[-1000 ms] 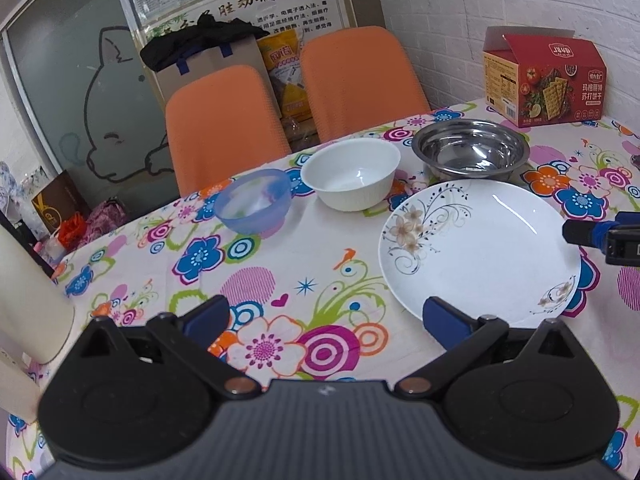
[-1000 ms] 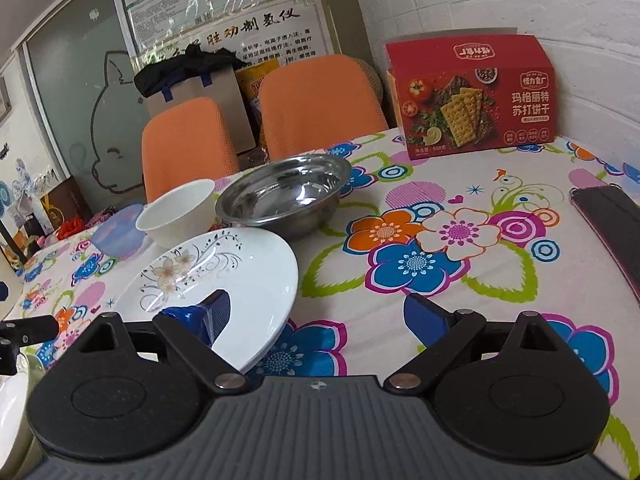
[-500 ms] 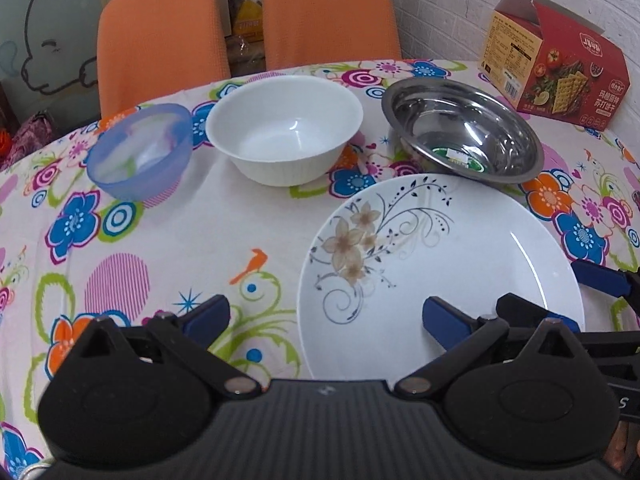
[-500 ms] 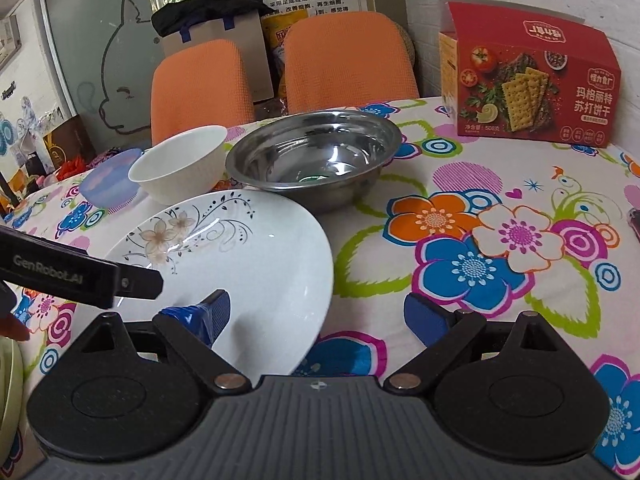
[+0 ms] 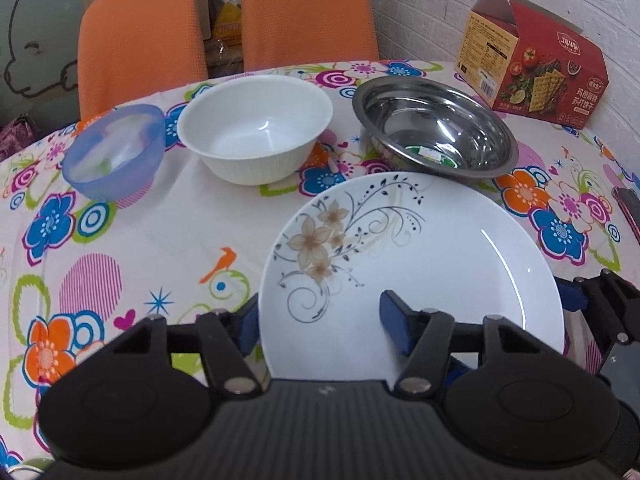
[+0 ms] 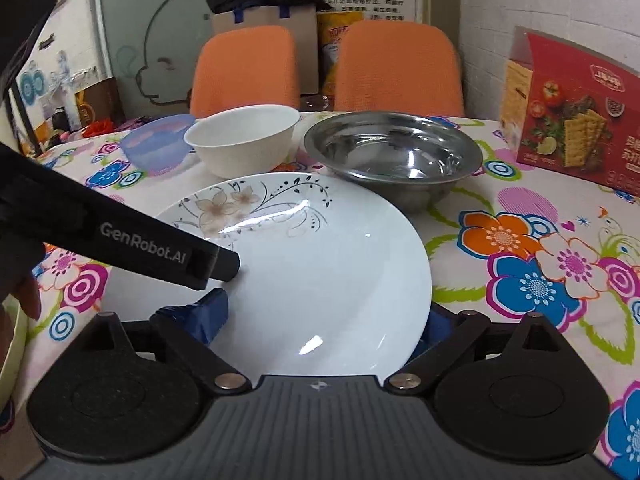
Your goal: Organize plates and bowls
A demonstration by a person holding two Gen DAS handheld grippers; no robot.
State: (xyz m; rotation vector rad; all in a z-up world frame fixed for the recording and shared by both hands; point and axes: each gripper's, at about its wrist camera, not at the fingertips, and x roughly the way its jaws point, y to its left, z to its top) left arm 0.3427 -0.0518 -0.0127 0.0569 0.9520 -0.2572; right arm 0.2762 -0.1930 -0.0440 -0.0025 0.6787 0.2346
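Both grippers are at the white floral plate (image 5: pixel 420 248), which lies on the bench (image 5: pixel 168 224) nearest to me, in front of the row of bowls.

Left gripper (image 5: pixel 320 320): spread wide. Its left finger sits outside the plate's left rim, the right finger (image 5: pixel 394 322) over the plate's inner surface. The near-left edge of the plate lies between the two; I cannot tell whether either pad touches the plate.

Right gripper (image 6: pixel 320 322): also spread wide. Its left finger (image 6: pixel 210 316) lies over the plate's near-left portion, while the right finger is mostly hidden behind the plate's right rim. The plate's near edge runs between them. From the right wrist view the black body of the left gripper reaches in from the left, its tip over the plate's left side, and part of a hand (image 6: pixel 24 292) shows at the left edge.

Behind the plate, left to right: translucent blue bowl (image 5: pixel 114 152), white bowl (image 5: pixel 256 128), steel bowl (image 5: pixel 434 132). All three upright and empty. The steel bowl is just beside the plate's far rim; contact not clear. The white bowl is near the plate but apart from it; the blue bowl is just beside the white one.

A red cracker box (image 5: pixel 536 68) stands at the far right of the bench, against the white brick wall. Two orange chairs (image 5: pixel 304 12) behind the bench. The floral cloth covers the bench.
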